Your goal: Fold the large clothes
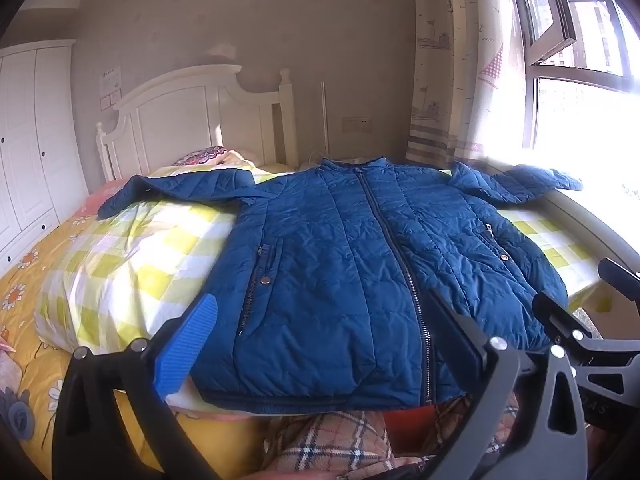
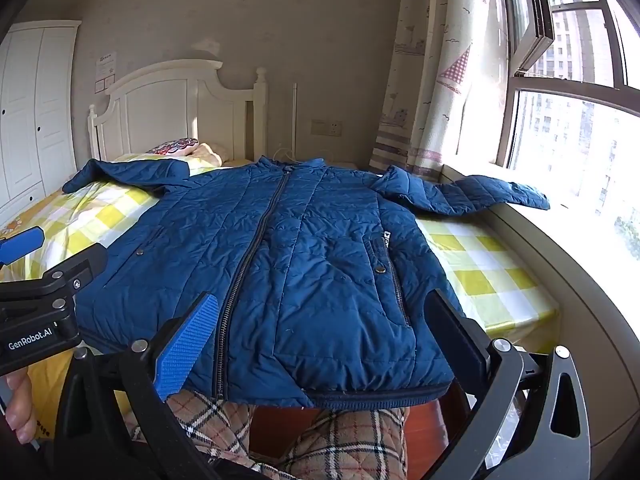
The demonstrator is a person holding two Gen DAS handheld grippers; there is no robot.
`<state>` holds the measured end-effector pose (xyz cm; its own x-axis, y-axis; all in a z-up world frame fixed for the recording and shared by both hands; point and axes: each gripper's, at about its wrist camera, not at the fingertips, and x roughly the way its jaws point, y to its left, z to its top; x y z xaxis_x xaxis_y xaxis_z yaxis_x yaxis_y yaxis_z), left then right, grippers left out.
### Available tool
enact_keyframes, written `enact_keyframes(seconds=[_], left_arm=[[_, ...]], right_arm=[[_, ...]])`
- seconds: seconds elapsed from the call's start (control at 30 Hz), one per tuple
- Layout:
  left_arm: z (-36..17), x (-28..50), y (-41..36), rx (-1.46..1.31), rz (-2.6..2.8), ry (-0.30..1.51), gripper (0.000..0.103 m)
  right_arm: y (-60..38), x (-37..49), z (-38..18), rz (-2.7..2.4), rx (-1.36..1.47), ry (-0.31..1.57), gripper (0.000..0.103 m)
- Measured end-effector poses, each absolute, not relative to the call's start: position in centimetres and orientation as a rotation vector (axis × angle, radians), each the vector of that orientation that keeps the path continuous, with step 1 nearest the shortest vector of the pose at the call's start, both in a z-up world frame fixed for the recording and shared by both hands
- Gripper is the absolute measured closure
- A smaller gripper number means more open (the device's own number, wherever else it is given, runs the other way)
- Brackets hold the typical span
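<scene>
A large blue quilted jacket (image 1: pixel 360 264) (image 2: pixel 312 256) lies flat on the bed, front up and zipped. Its sleeves are spread out to both sides, and the right sleeve (image 2: pixel 472 196) rests on the window sill. My left gripper (image 1: pixel 324 344) hovers open over the left half of the hem, nothing between its blue pad (image 1: pixel 188 348) and its dark finger. My right gripper (image 2: pixel 322 340) stands open the same way over the right half of the hem. Each gripper shows at the edge of the other's view: the right gripper (image 1: pixel 584 292) and the left gripper (image 2: pixel 52 254).
The jacket lies on a yellow-and-white checked quilt (image 1: pixel 132 264) (image 2: pixel 480 264). A white headboard (image 1: pixel 192 120) and a pillow (image 1: pixel 204 156) are at the far end. A wardrobe (image 1: pixel 28 140) stands to the left, the window sill (image 2: pixel 580 280) to the right. The person's plaid trousers (image 2: pixel 344 436) are below the hem.
</scene>
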<state>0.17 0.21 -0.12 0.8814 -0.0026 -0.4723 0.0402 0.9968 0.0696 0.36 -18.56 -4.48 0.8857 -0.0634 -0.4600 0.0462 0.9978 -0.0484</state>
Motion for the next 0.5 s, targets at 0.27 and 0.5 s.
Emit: enact_keyframes(seconds=[0.27,0.5], left_arm=[[-0.14,0.18,0.20,0.076,-0.023,0.493,0.002],[-0.16,0.14,0.20,0.074,-0.022,0.493,0.002]], right_arm=[[-18.47,0.34,-4.53,-0.057,-0.036,0.478,0.004],[-18.25,0.21,-4.50,-0.057,-0.037,0.478,0.004]])
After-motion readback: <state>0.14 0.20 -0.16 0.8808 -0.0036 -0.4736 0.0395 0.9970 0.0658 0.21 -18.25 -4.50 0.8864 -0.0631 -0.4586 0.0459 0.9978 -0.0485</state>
